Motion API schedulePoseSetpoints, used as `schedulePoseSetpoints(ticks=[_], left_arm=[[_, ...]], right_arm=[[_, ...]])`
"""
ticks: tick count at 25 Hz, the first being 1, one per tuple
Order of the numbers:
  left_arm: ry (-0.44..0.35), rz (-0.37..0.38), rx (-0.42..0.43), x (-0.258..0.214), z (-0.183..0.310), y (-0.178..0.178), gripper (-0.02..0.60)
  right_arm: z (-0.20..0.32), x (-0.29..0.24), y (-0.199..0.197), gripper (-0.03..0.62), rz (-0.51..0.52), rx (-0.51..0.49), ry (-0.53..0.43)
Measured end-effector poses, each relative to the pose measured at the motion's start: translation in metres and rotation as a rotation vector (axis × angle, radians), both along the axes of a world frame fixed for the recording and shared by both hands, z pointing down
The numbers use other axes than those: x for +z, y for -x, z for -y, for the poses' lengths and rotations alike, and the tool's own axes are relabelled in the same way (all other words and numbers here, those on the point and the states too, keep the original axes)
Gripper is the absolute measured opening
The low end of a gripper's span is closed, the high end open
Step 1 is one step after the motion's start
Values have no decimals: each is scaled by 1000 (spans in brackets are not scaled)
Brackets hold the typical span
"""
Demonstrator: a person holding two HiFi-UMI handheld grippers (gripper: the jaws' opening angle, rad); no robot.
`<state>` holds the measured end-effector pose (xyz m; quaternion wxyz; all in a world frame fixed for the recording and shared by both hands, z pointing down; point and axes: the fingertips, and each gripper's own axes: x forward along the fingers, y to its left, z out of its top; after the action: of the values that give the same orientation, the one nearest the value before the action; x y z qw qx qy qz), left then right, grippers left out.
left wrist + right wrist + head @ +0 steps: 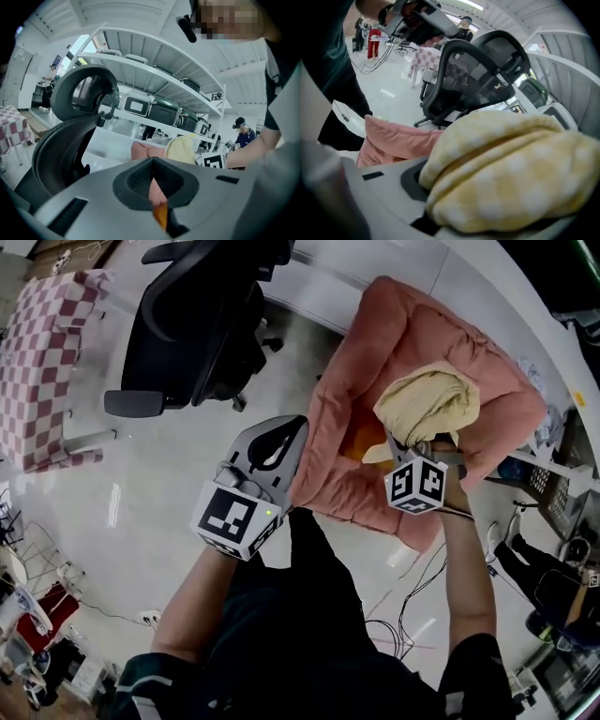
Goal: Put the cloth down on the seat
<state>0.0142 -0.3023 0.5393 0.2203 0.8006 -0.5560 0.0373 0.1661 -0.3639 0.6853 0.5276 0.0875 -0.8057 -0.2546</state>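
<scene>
A folded pale yellow cloth (431, 404) (511, 173) rests against the upper part of a padded pink seat (375, 352) (393, 140). My right gripper (417, 442) (454, 201) is shut on the cloth's near edge, and the cloth's bulk hides its jaws. My left gripper (298, 439) (157, 197) sits at the seat's left rim, shut on a fold of pink fabric with an orange bit beneath it. In the left gripper view the yellow cloth (180, 149) and pink seat (145, 151) show beyond the jaws.
A black office chair (197, 324) (70, 131) (478, 75) stands just left of the seat. A red-checked table (42, 362) is at the far left. White shelving with cases (159, 110) runs behind. Cables (403, 615) lie on the floor.
</scene>
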Motion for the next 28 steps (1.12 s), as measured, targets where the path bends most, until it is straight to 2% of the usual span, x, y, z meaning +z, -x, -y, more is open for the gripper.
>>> schedulePoseSetpoints(ticks=[9,16,22,25,28], left_arm=[[61,-28,-92,42,1,14,6],[114,-34,-147,61,-14,29,6],[125,-42,-164,63,-21,40,6],[129,-42,-166,64,-22,41,6],[132,-44,-163,64,-21,40,6]], right_arm=[[-3,85,41,51,-220,-282,-32],[-27,156,55,74,-356,-416,61],[-30,196,70,114,-372,-319,185],[-26,203,66,255,-365,-240,271],[-18,190,63,292,-335,-177,322]])
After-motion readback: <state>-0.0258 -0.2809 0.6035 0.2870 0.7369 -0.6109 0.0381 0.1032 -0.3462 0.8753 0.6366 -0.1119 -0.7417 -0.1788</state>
